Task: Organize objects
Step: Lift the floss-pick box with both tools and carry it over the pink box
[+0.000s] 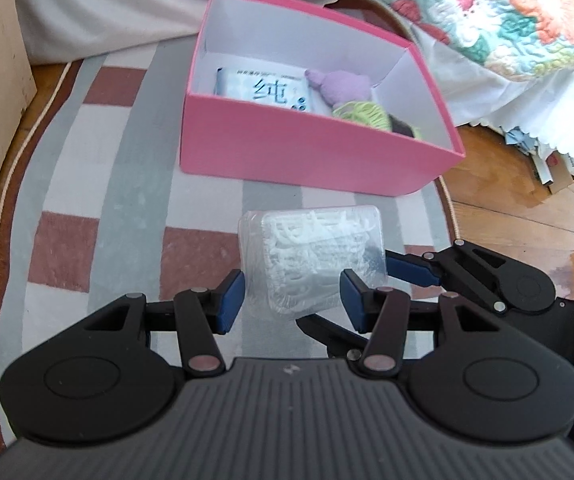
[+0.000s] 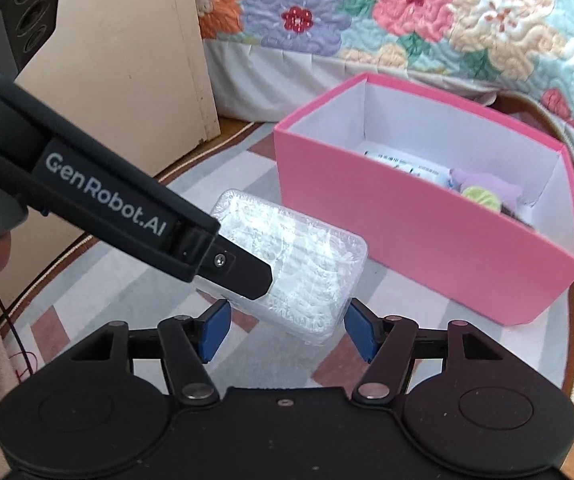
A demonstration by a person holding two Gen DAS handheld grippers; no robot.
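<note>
A pink box [image 1: 311, 152] with white inside stands on a grey, white and brown checked rug [image 1: 99, 200].

checked rug [image 1: 87, 184], floral quilt [image 2: 367, 16], wooden floor [image 1: 519, 200]

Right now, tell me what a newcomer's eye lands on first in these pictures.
First the pink box, open on the striped rug, with a white packet and purple and green yarn inside. Then the clear plastic case of white picks, held just in front of the box by the left hand-held gripper and the right hand-held gripper. Behind lies a flowered quilt.
</note>
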